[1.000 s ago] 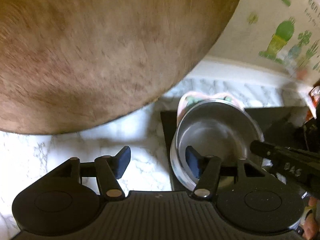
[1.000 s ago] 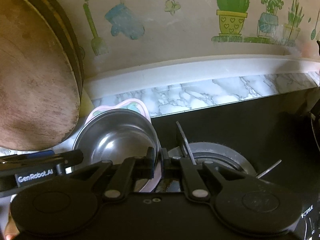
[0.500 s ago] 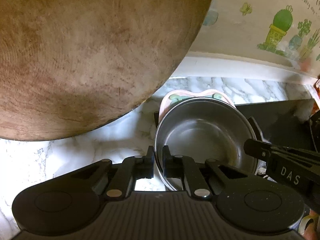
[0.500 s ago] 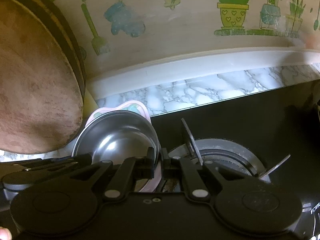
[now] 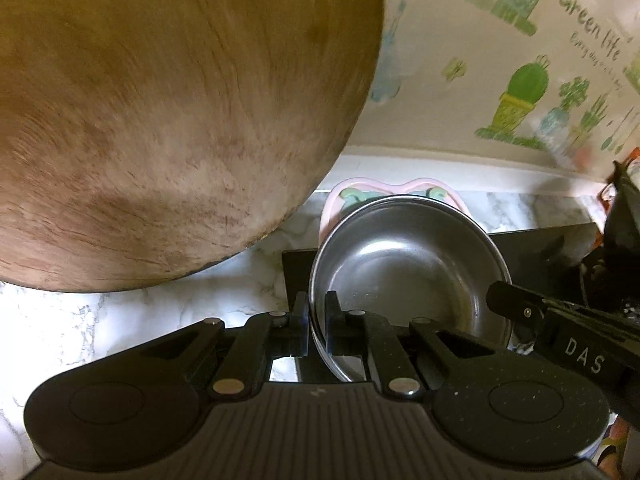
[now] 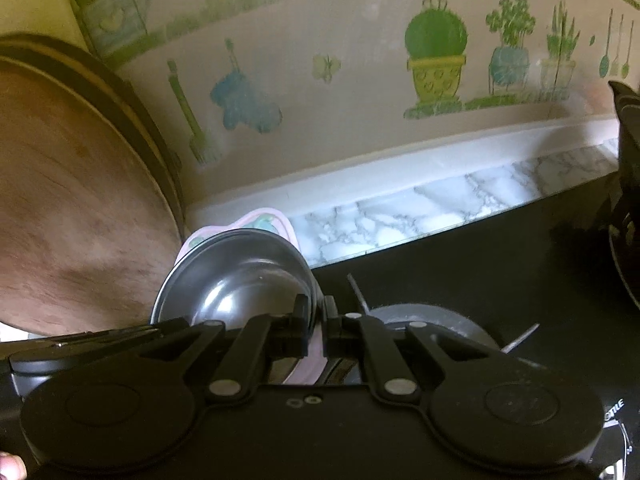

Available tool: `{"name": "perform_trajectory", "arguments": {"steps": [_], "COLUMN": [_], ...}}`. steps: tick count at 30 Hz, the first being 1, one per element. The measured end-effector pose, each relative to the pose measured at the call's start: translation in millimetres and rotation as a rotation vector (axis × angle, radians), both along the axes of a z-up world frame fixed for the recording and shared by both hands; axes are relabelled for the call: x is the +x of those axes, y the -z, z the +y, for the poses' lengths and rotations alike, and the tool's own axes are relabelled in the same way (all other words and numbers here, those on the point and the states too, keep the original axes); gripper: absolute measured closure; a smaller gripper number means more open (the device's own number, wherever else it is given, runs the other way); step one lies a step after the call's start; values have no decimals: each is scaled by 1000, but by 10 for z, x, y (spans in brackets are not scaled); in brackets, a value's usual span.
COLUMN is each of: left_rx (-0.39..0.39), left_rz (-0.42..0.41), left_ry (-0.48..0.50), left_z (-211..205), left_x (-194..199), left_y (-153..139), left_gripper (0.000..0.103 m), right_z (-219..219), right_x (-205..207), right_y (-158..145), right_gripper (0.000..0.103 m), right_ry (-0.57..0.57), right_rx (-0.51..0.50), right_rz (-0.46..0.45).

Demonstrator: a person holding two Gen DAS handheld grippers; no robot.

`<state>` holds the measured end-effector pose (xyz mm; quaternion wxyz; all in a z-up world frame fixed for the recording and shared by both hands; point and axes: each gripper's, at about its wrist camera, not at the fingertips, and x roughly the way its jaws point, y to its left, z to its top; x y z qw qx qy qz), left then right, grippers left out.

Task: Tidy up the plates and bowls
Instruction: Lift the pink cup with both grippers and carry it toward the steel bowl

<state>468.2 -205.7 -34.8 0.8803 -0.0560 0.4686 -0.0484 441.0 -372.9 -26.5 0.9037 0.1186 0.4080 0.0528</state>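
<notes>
A steel bowl (image 5: 408, 264) sits in a pink heart-shaped plate (image 5: 384, 189) at the left edge of the black hob. My left gripper (image 5: 317, 314) is shut on the bowl's near left rim. My right gripper (image 6: 319, 316) is shut on the pink plate's right rim (image 6: 312, 354), with the bowl (image 6: 236, 280) just left of its fingers. The right gripper's body also shows in the left wrist view (image 5: 560, 320). The plate's far edge (image 6: 264, 218) shows behind the bowl.
A big round wooden board (image 5: 160, 120) leans against the wall at the left, close over the bowl; it also shows in the right wrist view (image 6: 72, 208). The black hob (image 6: 460, 264) has a burner (image 6: 424, 316) by the right gripper. A marble counter (image 5: 140, 312) lies left, and a dark pot (image 6: 628, 200) stands far right.
My left gripper moved in and shut on the bowl's rim. My right gripper stays shut on the plate. Both views have shifted, with bowl and plate kept in the jaws.
</notes>
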Motion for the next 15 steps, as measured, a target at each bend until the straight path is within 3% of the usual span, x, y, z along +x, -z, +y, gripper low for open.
{"name": "perform_trajectory", "arguments": {"steps": [15], "left_rx": [22], "left_rz": [-35], "left_ry": [-45], "left_z": [490], "left_x": [-891], "left_y": [-437], "left_gripper": [96], "right_z": [415], "right_x": [-807], "right_y": [-440], "right_gripper": [96], "right_ry": [-75], "right_rx": [-29], "right_rz": [-63]}}
